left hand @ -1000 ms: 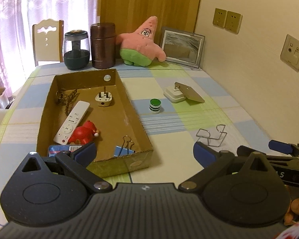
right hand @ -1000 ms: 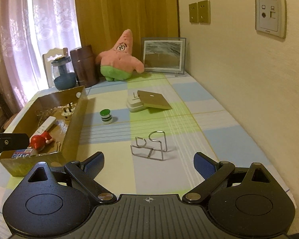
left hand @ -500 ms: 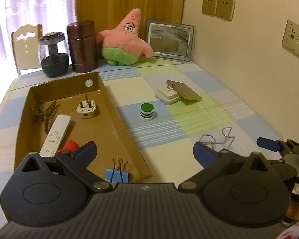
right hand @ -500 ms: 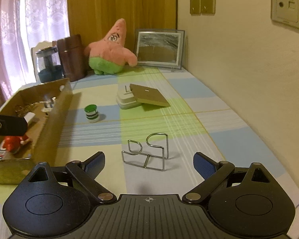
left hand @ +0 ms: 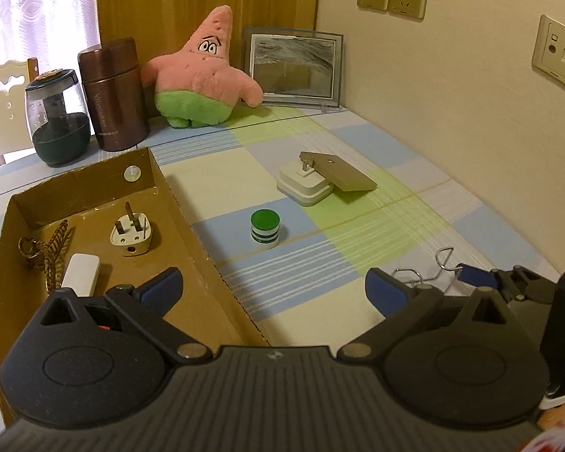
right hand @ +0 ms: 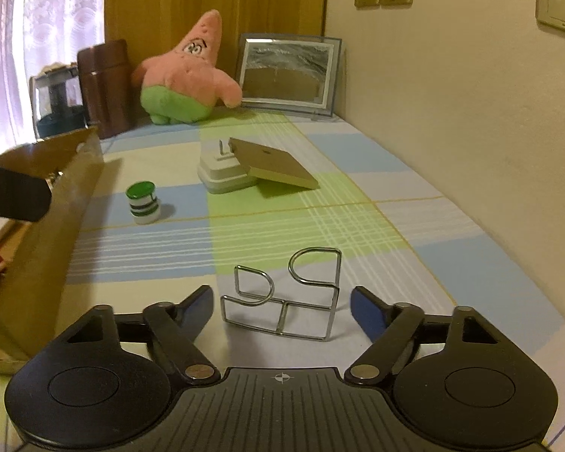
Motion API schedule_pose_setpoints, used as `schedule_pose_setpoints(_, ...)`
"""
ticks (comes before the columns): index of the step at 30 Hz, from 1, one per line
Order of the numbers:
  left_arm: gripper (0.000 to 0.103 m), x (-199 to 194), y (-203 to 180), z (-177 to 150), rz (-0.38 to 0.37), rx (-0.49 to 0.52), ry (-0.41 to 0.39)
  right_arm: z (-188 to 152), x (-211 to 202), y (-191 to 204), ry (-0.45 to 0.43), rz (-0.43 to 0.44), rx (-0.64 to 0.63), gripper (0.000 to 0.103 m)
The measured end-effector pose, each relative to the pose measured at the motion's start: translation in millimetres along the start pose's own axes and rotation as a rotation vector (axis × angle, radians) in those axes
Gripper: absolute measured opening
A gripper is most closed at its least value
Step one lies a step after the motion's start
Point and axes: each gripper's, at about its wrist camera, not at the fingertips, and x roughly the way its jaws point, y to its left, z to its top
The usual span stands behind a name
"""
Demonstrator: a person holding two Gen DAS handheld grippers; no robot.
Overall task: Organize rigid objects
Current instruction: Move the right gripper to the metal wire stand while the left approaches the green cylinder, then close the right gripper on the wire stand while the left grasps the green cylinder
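A bent wire stand (right hand: pixel 284 303) sits on the checked tablecloth between the blue pads of my right gripper (right hand: pixel 281 309). Its jaws are closing, and both pads stand clear of the wire. In the left wrist view the stand (left hand: pixel 425 275) shows beside that gripper's pad (left hand: pixel 476 282). My left gripper (left hand: pixel 275 289) is open and empty above the right wall of the cardboard box (left hand: pixel 177 203). In the box lie a white plug (left hand: pixel 130 233), a white remote (left hand: pixel 81 275) and a feather keychain (left hand: pixel 45 248). Further off stand a green-capped white cylinder (left hand: pixel 265 228) and a white charger (left hand: pixel 307 188) with a tan plate (left hand: pixel 344 175).
At the back stand a pink star plush (left hand: pixel 203 75), a brown canister (left hand: pixel 115 94), a glass jar (left hand: pixel 56 113) and a framed picture (left hand: pixel 293 69). The wall (left hand: pixel 471 132) runs close along the table's right edge. A chair back (left hand: pixel 3 86) shows at the far left.
Both grippers have come forward and down toward the table. The right gripper has reached the wire stand and its jaws have narrowed around it. The left gripper stays open.
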Motion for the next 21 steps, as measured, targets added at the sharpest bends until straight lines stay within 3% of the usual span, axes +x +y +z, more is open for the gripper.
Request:
schedule_pose_setpoints(5, 0.101, 5, 0, 0, -0.008, -0.003, 0.005, -2, 5, 2, 0.011, -0.01, -0.01, 0.063)
schedule_pose_setpoints(21, 0.097, 24, -14, 12, -0.018, 0.006, 0.001, 20, -1, -28, -0.007, 0.043, 0.004, 0.062)
